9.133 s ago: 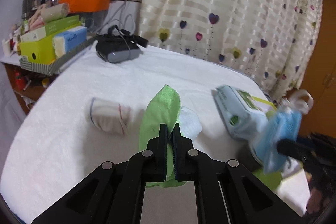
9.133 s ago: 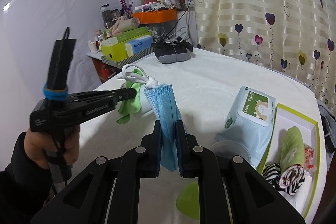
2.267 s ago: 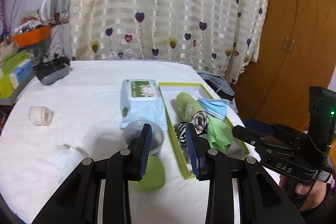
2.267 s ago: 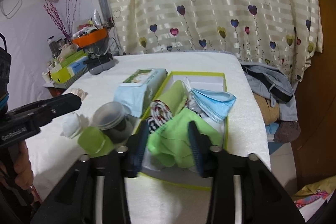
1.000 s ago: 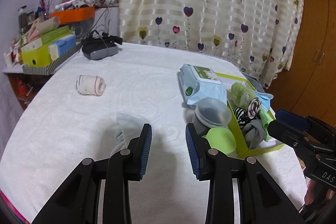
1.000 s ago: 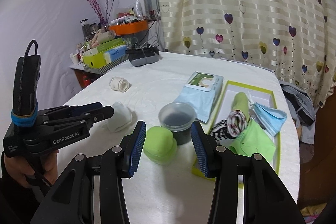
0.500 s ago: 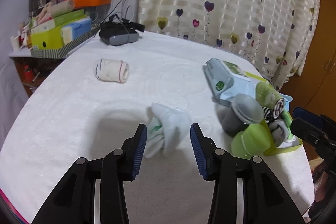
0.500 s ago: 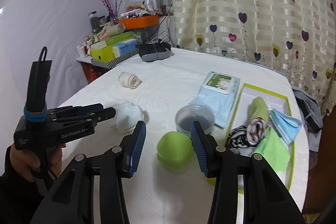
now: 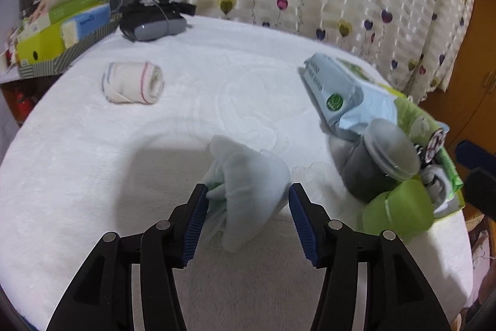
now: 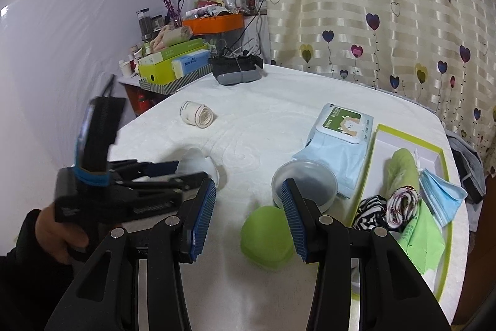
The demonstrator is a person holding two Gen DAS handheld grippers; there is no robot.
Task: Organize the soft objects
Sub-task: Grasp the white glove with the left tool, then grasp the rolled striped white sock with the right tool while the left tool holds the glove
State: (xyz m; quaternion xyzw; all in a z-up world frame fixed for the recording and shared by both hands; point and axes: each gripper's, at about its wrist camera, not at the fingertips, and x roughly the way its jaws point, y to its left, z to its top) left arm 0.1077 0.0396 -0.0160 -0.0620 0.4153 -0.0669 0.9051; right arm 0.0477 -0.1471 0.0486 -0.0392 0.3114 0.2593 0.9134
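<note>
The pale soft sock (image 9: 248, 188) lies on the white table (image 9: 93, 176), left of the gray cup (image 9: 381, 163), right between the left claw (image 9: 246, 217) whose jaws are opening around it, while the right claw (image 10: 248, 219) waits open and empty, farther away.

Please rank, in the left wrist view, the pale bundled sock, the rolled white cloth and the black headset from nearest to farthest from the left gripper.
1. Pale bundled sock, between the opening left gripper's fingertips.
2. Rolled white cloth, farther back, left.
3. Black headset, far left table edge.
</note>
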